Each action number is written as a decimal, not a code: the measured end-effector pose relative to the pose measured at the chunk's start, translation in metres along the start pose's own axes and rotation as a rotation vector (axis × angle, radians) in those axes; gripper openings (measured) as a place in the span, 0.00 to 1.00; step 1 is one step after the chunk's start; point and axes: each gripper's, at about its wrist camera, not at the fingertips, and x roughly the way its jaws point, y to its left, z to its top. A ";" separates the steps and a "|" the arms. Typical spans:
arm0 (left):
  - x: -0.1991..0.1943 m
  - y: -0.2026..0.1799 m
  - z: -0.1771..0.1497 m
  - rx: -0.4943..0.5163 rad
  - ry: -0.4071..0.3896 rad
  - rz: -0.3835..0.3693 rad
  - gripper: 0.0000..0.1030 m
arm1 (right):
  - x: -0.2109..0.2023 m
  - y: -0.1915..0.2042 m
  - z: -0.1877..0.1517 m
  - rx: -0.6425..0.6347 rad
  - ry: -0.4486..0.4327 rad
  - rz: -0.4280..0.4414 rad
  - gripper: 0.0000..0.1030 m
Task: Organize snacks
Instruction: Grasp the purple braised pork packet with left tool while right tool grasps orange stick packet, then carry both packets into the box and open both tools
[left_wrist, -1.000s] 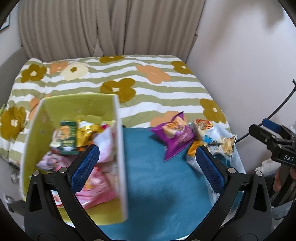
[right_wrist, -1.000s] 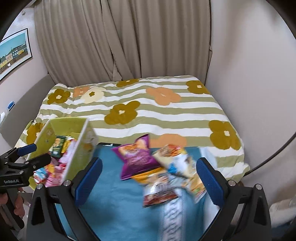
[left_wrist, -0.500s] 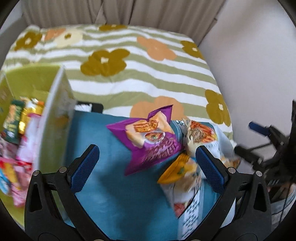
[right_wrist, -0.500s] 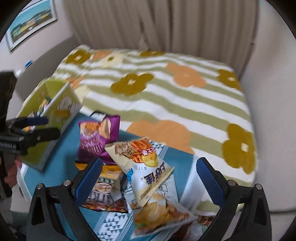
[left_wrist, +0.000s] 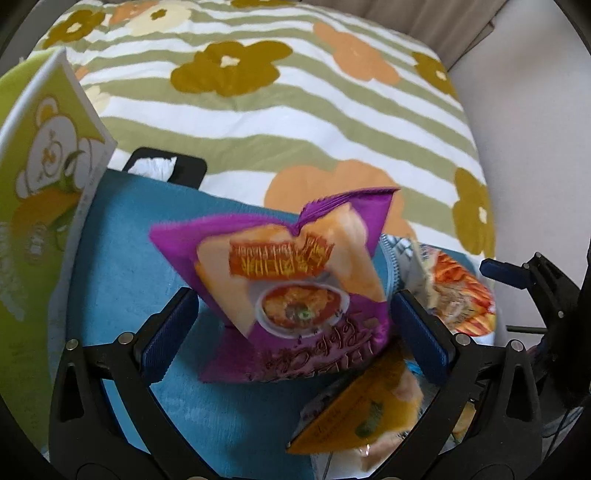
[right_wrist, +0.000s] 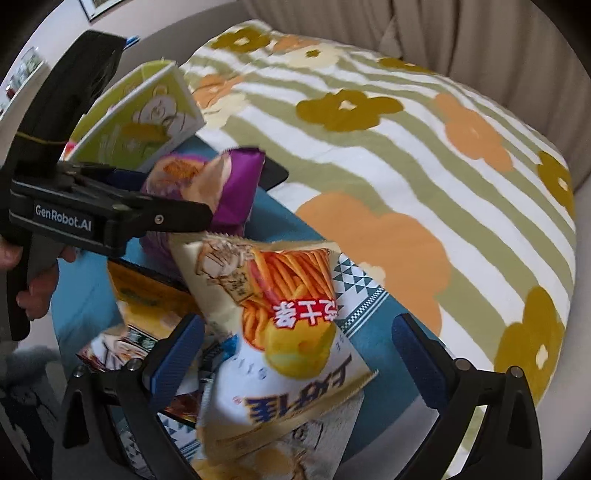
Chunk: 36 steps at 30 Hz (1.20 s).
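The purple snack bag (left_wrist: 295, 291) lies on the blue mat (left_wrist: 122, 266) near the mat's far edge, propped up on other packets. Its crimped top edge points away toward the flowered, striped bedspread (left_wrist: 295, 122), so its long axis runs from the near edge to the far edge. The print on it is blurred and cannot be read.

The left gripper (left_wrist: 295, 325) reaches forward over the mat with its 2 blue-padded fingers (left_wrist: 170, 332) spread wide on either side of the purple bag; whether they touch it cannot be told. In the right wrist view a person's hand (right_wrist: 33, 280) grips its handle, and the body reads "GenRobot.AI".

The right gripper (right_wrist: 295, 350) is also spread wide, straddling a cream snack bag (right_wrist: 280, 332) with orange sticks pictured and large Chinese characters seen upside down; its sealed top points to the far left corner of the mat. An orange packet (left_wrist: 358, 417) lies just beside the purple bag toward the near edge.

The green box (left_wrist: 40, 177), printed with a white bear, stands at the mat's left edge.
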 end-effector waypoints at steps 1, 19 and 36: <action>0.003 0.002 0.000 -0.004 0.009 -0.003 1.00 | 0.002 -0.002 0.000 -0.004 0.000 0.011 0.98; 0.000 0.038 -0.018 -0.023 0.026 0.012 0.82 | 0.021 0.005 0.001 -0.055 0.043 0.078 0.70; -0.082 0.033 -0.032 0.056 -0.099 -0.009 0.82 | -0.029 0.036 0.002 -0.040 -0.057 -0.013 0.58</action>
